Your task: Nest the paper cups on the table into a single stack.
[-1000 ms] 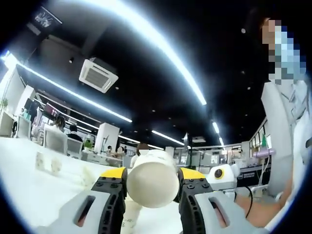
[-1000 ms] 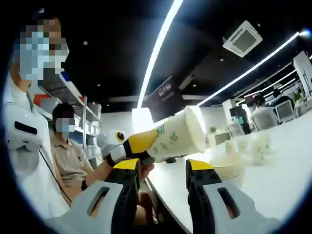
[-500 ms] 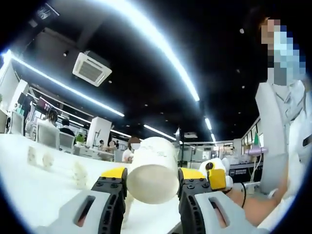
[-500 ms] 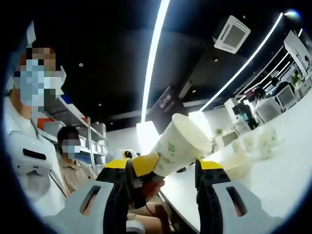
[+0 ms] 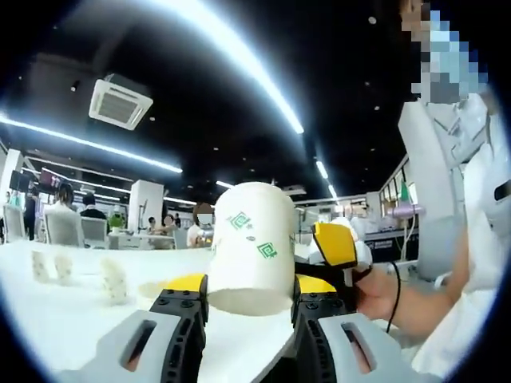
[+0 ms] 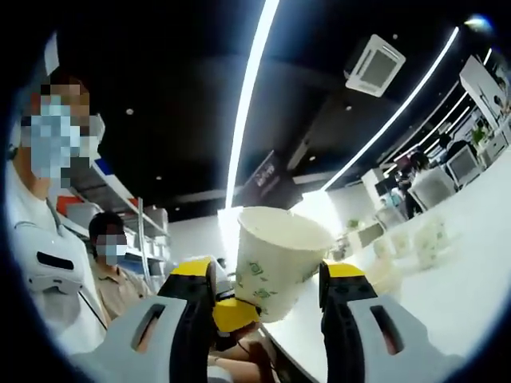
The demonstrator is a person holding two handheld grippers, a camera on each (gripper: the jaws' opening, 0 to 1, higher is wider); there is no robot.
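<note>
above the white table (image 5: 48, 311), left tongs (image 5: 249, 297) clamped on paper cup (image 5: 251, 243), right tongs (image 6: 266, 281) apart around it

Matt white paper cup (image 5: 251, 247) with green printed marks at centre frame; same matt paper on cups (image 5: 114, 279) at lower left. Smooth pale table (image 5: 56, 319), faintly glossy. Grey and yellow plastic left gripper (image 5: 247, 319), black matt pads.
</note>
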